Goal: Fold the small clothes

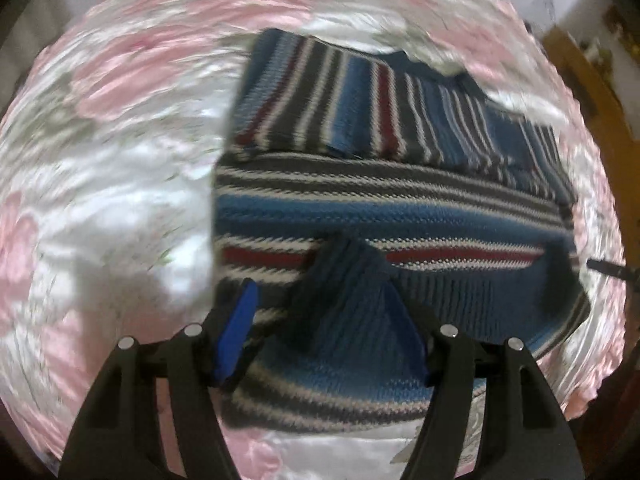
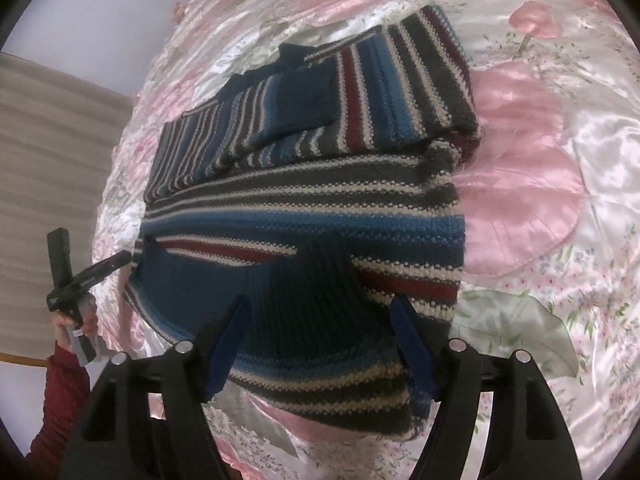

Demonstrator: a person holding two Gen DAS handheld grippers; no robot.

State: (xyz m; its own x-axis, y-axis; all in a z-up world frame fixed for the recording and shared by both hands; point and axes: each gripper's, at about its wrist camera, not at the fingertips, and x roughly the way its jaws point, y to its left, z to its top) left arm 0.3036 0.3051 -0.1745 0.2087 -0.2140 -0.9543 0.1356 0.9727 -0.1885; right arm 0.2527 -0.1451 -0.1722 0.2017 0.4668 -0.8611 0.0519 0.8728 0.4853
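Striped sweater [image 2: 304, 184] partly folded; left view blurred; left gripper [image 1: 328, 320], right gripper [image 2: 320, 332] gaping, empty.

Both wrist views close above striped sweater [image 1: 360, 208] [image 2: 304, 200], apparently from opposite ends; left blurred.

The knitted striped sweater [image 2: 304, 200] runs in bands of blue, dark grey, cream-white and dark red; between the fingers its ribbed part is plain navy. The fingers [image 2: 412, 344] themselves are black with bright blue pads [image 1: 236, 332]. Beyond and to both sides of them, the glossy satin bedspread [image 2: 560, 160] shows large pink flowers and grey-green leaves on white. Left of the right-hand fingers, a sleeve [image 2: 60, 400] is dark red.
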